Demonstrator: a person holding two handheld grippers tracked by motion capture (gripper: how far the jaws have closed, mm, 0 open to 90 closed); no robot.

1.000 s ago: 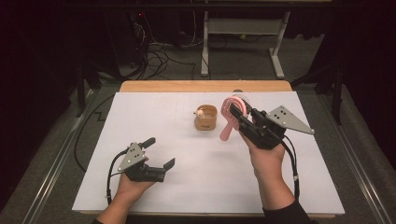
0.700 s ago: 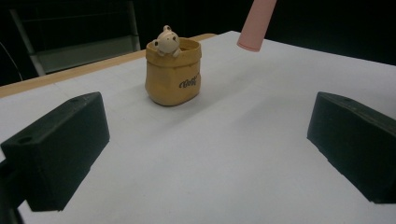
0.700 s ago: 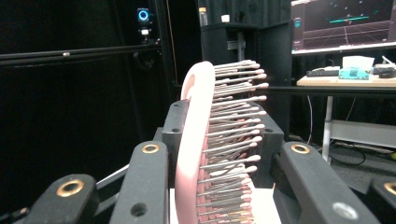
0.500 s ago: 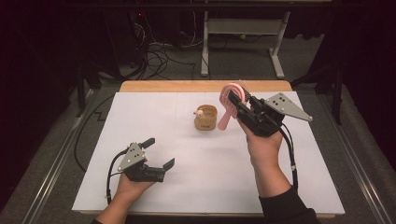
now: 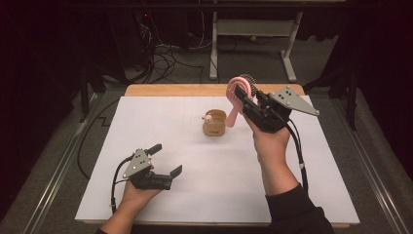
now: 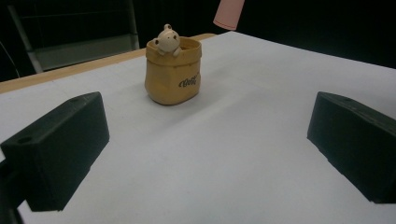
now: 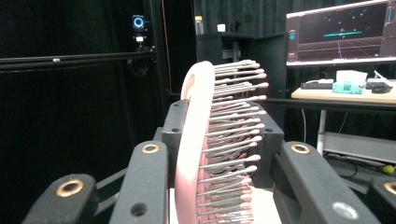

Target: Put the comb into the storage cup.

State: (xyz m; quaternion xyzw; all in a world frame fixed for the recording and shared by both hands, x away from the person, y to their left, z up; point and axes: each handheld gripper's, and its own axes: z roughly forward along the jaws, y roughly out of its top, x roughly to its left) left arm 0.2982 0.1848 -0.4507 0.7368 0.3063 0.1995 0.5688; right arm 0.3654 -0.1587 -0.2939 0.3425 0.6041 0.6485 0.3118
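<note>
**A:** What are the right tongs [image 5: 247, 100] doing?

**B:** They are clamped on a pink hairbrush [image 5: 237, 96], gripping it at the head. In the right gripper view the brush head [image 7: 205, 149] stands on edge between the two black jaws, its pink back to the left and its rows of ball-tipped bristles pointing right. The jaws press on it from both sides.

**A:** And where is the brush over the desk [image 5: 146, 122]?

**B:** Held up in the air above the far right part of the white surface. In the high view the head is uppermost and the pink handle hangs down and to the left, its end just beside the little yellow-brown pot [image 5: 215, 123], above and to the right of its rim. Whether the handle is over the pot's mouth I cannot tell.

**A:** What is that pot?

**B:** A small sack-shaped holder with dark lettering on its front and a pale round-headed figure [image 6: 168, 41] peeking over its rim. It stands upright near the middle of the desk, towards the far edge. The left gripper view shows it straight ahead, with the tip of the pink handle [image 6: 229, 14] at the top of the frame.

**A:** The left tongs [image 5: 164, 160]?

**B:** Open, jaws wide apart with nothing between them, low over the near left of the desk and well apart from the pot.
</note>
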